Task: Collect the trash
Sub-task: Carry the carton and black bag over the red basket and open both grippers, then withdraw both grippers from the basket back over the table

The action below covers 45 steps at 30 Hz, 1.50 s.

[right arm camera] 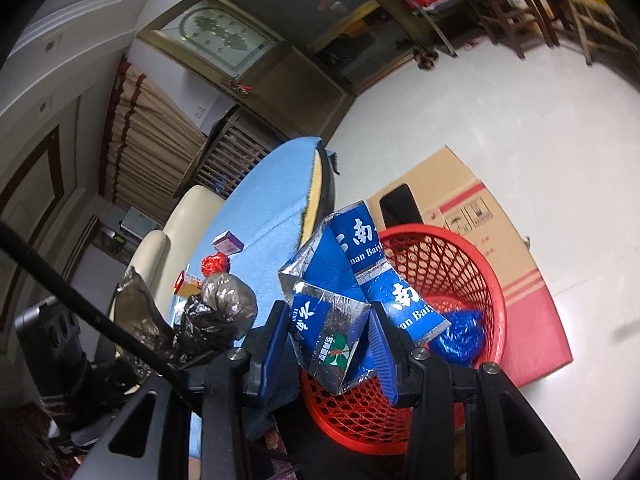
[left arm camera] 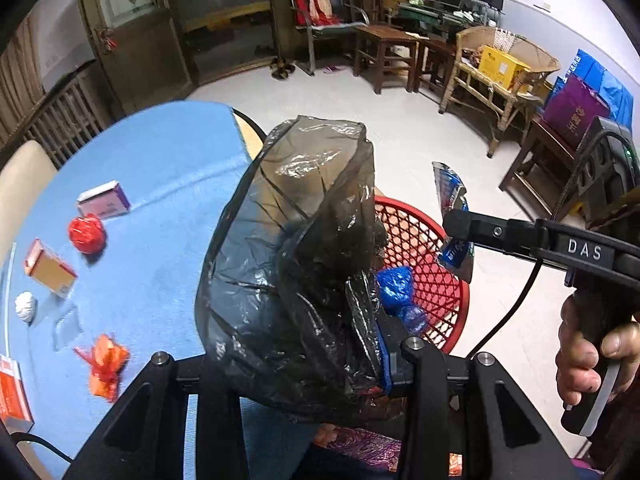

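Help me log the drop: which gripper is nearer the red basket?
Right. The right gripper holds the blue carton over the red basket; the left gripper, gripping a black bag, sits beside it.

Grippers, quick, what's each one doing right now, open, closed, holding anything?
Left gripper: jaws closed on the black plastic bag.
Right gripper: jaws closed on the flattened blue carton, above the red basket.

The left gripper point(left arm camera: 304, 364) grips a crumpled black plastic bag point(left arm camera: 296, 264) above the red basket point(left arm camera: 424, 248).
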{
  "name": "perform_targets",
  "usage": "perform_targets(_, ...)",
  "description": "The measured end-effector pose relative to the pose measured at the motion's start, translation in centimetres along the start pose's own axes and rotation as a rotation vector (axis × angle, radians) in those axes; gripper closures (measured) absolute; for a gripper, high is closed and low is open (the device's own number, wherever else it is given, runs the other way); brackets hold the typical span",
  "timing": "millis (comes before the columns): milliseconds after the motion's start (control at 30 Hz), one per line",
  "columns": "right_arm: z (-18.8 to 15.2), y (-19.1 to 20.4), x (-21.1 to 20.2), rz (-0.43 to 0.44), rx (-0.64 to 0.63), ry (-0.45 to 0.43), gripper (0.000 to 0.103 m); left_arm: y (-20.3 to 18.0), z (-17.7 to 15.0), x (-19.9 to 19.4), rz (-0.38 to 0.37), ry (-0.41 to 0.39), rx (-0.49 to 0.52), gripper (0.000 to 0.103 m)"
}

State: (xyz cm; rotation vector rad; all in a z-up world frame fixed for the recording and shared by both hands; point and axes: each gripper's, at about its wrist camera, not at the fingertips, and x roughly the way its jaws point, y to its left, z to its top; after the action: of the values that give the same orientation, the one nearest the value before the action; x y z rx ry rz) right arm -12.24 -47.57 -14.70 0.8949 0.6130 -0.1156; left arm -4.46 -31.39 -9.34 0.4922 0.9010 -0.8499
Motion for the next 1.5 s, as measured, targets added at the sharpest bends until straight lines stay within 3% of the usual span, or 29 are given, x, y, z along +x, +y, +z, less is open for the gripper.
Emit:
perform_targets(167,-0.2,-1.6,0.8,0.005,0.072,0.041,0.059,-0.4,0.1,1.2,-0.049,0.029,0.007,0.061)
perform_targets(200,-0.2,-1.8,0.9,0.006,0.084,0.049,0.058,-0.7,0.1,1.2,-0.048,0.029,0.011,0.060)
perform_targets(267,-0.3,-2.2,1.2,0.003,0.115,0.064,0.045,-0.8,0.2,1.2,-0.045,0.025,0.016,0.053)
perform_targets(333,-0.3,-2.4,1.2,0.001,0.131,0.063,0.044,-0.8,0.2,1.0,-0.040,0.012,0.015,0.044)
perform_targets(433,-0.2,-2.3,1.1,0.002,0.127,0.057,0.044,-0.8,0.2,0.7,-0.025,-0.004,0.022,0.044)
perform_targets(533,-0.2,-1.8,0.9,0.001,0.111,0.050,0.044,-0.7,0.2,0.3,0.009,-0.020,0.022,0.044)
perform_targets(767,-0.3,-0.5,0.9,0.001,0.069,0.050,0.044,1.0,0.0,-2.7,0.214,-0.100,0.013,0.038)
perform_targets(967,-0.7,1.1,1.2,0.002,0.033,0.060,0.044,3.0,-0.3,-5.6,0.325,-0.167,-0.043,0.033)
perform_targets(1233,-1.2,4.1,1.3,0.005,-0.049,0.067,0.044,5.1,-1.2,-8.4,0.418,-0.229,-0.092,0.029)
perform_targets(1500,-2.1,7.0,1.6,0.008,-0.130,0.077,0.044,5.9,-2.2,-9.7,0.430,-0.241,-0.119,0.029)
